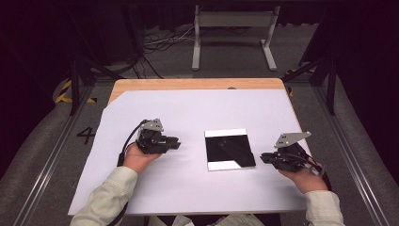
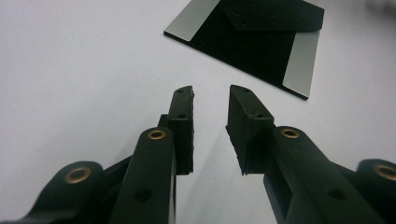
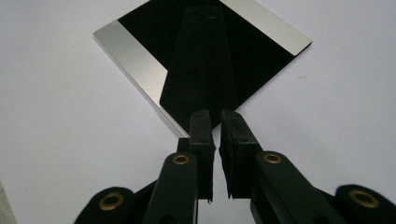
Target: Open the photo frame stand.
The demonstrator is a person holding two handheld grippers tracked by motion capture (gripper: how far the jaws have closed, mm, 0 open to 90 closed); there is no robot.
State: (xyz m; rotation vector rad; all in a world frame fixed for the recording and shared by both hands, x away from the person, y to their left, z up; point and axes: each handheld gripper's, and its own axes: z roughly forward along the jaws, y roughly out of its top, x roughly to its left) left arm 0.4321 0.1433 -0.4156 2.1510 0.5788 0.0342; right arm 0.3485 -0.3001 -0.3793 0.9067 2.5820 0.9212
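A person seated at the near edge of a table covered in white paper holds a gripper in each hand on either side of a flat black-and-silver picture frame, which lies back-up near the middle of the sheet, slightly to the right. Its black stand flap rests folded on the back, angled toward the near right corner.

The left gripper hovers well apart from the frame's left edge, its jaws spread with a clear gap and nothing between them. The right gripper sits just beside the frame's right side, its jaws drawn almost together on nothing, aimed at the tip of the flap.

The risks appear to lie in the approach. The frame is thin and flat on smooth paper, so a nudge from nearly shut jaws could likely slide or spin it rather than catch the flap. A tip digging under the edge might wrinkle or drag the paper. With the left gripper so far off, nothing braces the frame against such a push.
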